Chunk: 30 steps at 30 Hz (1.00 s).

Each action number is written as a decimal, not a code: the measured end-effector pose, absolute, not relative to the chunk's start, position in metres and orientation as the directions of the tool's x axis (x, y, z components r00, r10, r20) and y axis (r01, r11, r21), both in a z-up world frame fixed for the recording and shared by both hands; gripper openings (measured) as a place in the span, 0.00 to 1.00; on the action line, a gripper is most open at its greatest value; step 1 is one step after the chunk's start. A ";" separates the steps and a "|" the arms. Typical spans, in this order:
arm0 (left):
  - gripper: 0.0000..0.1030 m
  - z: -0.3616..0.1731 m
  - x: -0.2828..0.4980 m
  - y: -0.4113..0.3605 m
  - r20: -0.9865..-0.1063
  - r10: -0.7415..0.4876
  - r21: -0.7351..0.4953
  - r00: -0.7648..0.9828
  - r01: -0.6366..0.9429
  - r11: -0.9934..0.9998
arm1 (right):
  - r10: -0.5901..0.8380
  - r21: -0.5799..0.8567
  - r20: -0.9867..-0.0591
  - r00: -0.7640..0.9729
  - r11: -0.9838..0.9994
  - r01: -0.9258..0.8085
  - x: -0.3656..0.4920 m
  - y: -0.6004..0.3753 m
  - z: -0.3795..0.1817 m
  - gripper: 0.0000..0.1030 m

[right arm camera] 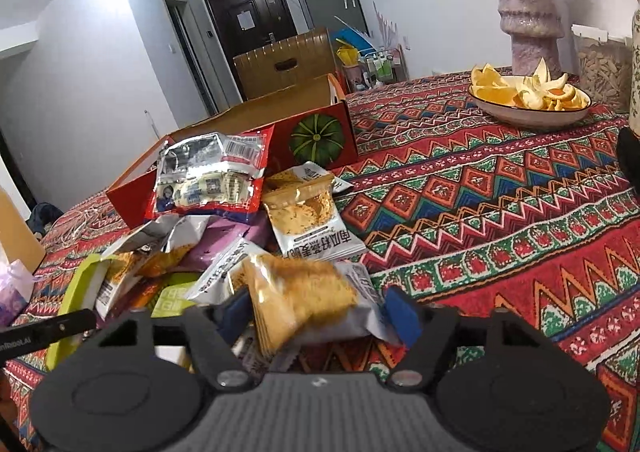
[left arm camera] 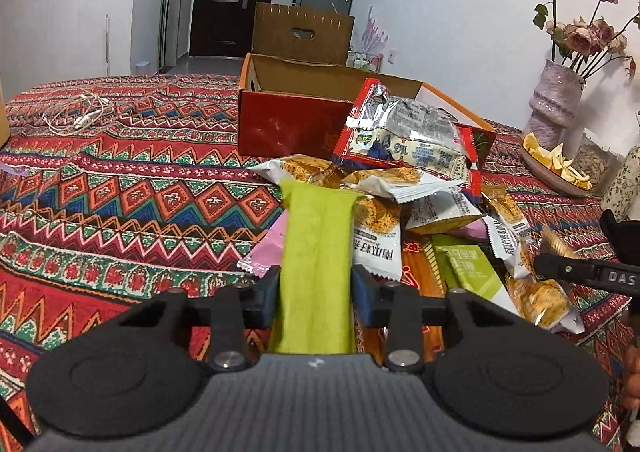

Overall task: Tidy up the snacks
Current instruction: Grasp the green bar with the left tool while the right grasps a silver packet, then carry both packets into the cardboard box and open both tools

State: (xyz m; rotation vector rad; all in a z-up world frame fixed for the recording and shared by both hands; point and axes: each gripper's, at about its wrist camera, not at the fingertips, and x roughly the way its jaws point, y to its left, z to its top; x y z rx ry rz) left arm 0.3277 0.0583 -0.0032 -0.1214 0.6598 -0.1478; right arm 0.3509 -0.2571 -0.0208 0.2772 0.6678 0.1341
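Note:
A pile of snack packets lies on the patterned tablecloth in front of an open red cardboard box (left arm camera: 280, 120) (right arm camera: 316, 136). A red-and-silver bag (left arm camera: 404, 132) (right arm camera: 208, 172) leans on the box's near wall. My left gripper (left arm camera: 315, 292) is shut on a long lime-green packet (left arm camera: 316, 236) at the pile's left edge, with both pads against its sides. My right gripper (right arm camera: 320, 312) is shut on a clear-and-white cracker packet (right arm camera: 296, 292) at the pile's right edge; that packet sits tilted between the pads. One right finger (left arm camera: 580, 272) shows in the left wrist view.
A bowl of orange peel (right arm camera: 528, 100), a pink vase with flowers (right arm camera: 528, 12) and a jar of seeds (right arm camera: 600, 64) stand at the table's right. A white cable (left arm camera: 76, 116) lies far left. A brown cardboard box (left arm camera: 304, 32) stands behind the table.

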 end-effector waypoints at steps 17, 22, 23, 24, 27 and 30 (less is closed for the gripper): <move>0.34 0.045 0.236 0.038 -0.525 -0.113 -0.095 0.843 0.073 0.993 | 0.181 0.204 -0.504 0.844 0.975 -0.088 0.281 -0.271 0.009 0.13; 0.34 0.060 0.222 0.033 -0.499 -0.102 -0.084 0.861 0.068 0.994 | 0.186 0.168 -0.459 0.869 0.978 -0.120 0.254 -0.280 0.028 0.13; 0.34 0.063 0.222 0.033 -0.497 -0.103 -0.086 0.862 0.070 0.994 | 0.188 0.164 -0.456 0.870 0.978 -0.125 0.252 -0.282 0.030 0.13; 0.34 0.066 0.222 0.033 -0.495 -0.108 -0.089 0.862 0.073 0.993 | 0.192 0.161 -0.454 0.870 0.978 -0.131 0.250 -0.284 0.034 0.13; 0.34 0.078 0.230 0.034 -0.493 -0.129 -0.099 0.861 0.092 0.991 | 0.218 0.165 -0.440 0.871 0.973 -0.160 0.249 -0.289 0.047 0.13; 0.34 0.089 0.246 0.034 -0.495 -0.151 -0.094 0.856 0.120 0.988 | 0.242 0.146 -0.418 0.876 0.969 -0.198 0.257 -0.291 0.064 0.13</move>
